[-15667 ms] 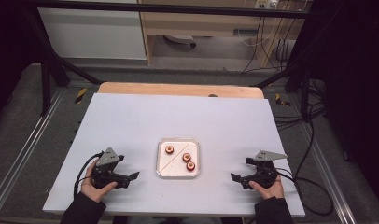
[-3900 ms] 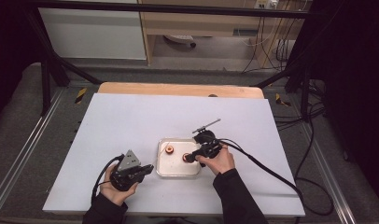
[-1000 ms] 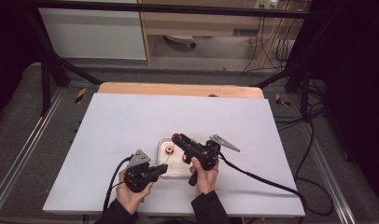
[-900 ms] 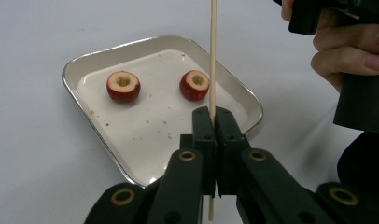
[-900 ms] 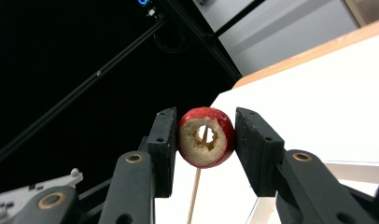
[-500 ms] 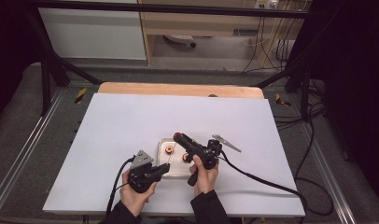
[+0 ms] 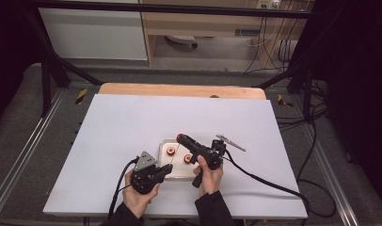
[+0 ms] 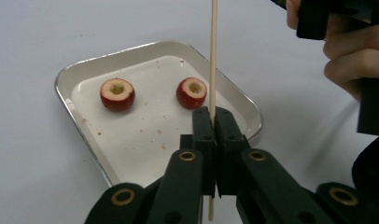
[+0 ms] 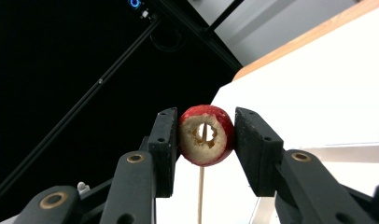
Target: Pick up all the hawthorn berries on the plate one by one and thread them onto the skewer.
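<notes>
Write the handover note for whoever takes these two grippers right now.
Left gripper: shut on the skewer, held upright beside the tray.
Right gripper: shut on a cored red fruit, raised above the tray; in the right gripper view the skewer lines up behind the fruit's hole.
Tray: two more cored fruits lie in it, apart from each other.
Done: skewer and first fruit picked up and brought together.
Left: whether the stick is through the hole yet cannot be told; probably push this fruit down, then thread the other two.
</notes>
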`<control>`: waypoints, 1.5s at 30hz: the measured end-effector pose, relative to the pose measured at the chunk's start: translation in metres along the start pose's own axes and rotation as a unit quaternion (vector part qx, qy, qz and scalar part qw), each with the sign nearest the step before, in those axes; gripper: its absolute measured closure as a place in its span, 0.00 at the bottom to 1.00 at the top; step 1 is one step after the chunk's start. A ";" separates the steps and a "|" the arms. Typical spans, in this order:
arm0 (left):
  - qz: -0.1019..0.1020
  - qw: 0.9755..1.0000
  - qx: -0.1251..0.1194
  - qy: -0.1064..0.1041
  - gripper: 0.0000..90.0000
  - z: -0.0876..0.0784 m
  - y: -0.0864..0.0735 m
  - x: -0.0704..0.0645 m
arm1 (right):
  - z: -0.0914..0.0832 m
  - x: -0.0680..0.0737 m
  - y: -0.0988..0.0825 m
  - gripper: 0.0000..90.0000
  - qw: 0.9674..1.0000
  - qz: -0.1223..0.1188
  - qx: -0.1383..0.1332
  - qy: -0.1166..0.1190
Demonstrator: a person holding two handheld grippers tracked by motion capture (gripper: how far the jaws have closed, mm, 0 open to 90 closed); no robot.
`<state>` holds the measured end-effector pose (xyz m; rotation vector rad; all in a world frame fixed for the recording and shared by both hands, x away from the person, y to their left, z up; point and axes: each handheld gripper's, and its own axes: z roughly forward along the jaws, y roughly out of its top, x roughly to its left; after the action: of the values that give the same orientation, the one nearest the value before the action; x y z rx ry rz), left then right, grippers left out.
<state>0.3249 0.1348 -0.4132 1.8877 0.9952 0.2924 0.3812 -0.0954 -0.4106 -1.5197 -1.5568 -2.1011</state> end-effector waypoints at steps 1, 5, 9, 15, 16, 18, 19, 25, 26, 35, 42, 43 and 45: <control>0.000 1.000 0.003 -0.001 0.98 0.000 0.000 0.001 | -0.001 -0.001 0.001 0.68 1.000 0.006 0.004 0.000; 0.022 1.000 0.008 0.000 0.99 0.004 -0.001 -0.004 | -0.003 -0.003 0.001 0.68 1.000 0.011 0.016 -0.002; 0.017 1.000 0.013 -0.010 0.99 0.005 -0.001 -0.006 | -0.003 -0.003 -0.001 0.69 1.000 -0.001 0.015 -0.004; 0.017 1.000 0.012 -0.010 0.99 0.005 -0.003 -0.004 | -0.004 -0.002 -0.002 0.69 1.000 -0.004 0.015 -0.003; 0.017 1.000 0.009 -0.010 0.99 0.004 -0.003 -0.004 | -0.004 -0.002 -0.001 0.69 1.000 -0.004 0.016 -0.004; 0.015 1.000 0.004 -0.010 0.99 0.002 -0.002 -0.003 | -0.004 -0.003 0.000 0.69 1.000 -0.004 0.015 -0.002; 0.014 1.000 0.001 -0.010 0.99 0.001 -0.001 -0.003 | -0.004 -0.002 0.000 0.69 1.000 -0.002 0.014 -0.001; 0.020 1.000 0.001 -0.006 0.99 -0.001 -0.001 -0.003 | -0.003 -0.003 -0.001 0.69 1.000 -0.003 0.000 0.002; 0.021 1.000 0.009 -0.007 0.99 -0.001 -0.002 -0.003 | -0.003 -0.003 -0.001 0.69 1.000 -0.002 -0.001 0.002; 0.016 1.000 0.004 -0.016 0.99 -0.001 -0.004 -0.002 | -0.008 -0.001 0.007 0.69 1.000 -0.022 -0.003 -0.002; -0.001 1.000 -0.007 -0.025 0.98 -0.001 -0.004 -0.003 | -0.005 -0.004 -0.001 0.69 0.999 -0.037 -0.010 0.006; -0.003 1.000 -0.007 -0.023 0.98 -0.001 -0.004 -0.004 | -0.005 -0.004 -0.004 0.69 0.999 -0.036 -0.010 0.006; -0.011 1.000 -0.006 -0.023 0.98 -0.001 -0.003 -0.002 | -0.004 -0.006 -0.011 0.69 0.999 -0.034 -0.006 0.009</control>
<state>0.3213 0.1341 -0.4151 1.8625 0.9816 0.2405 0.3750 -0.0953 -0.4219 -1.4684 -1.6140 -2.1571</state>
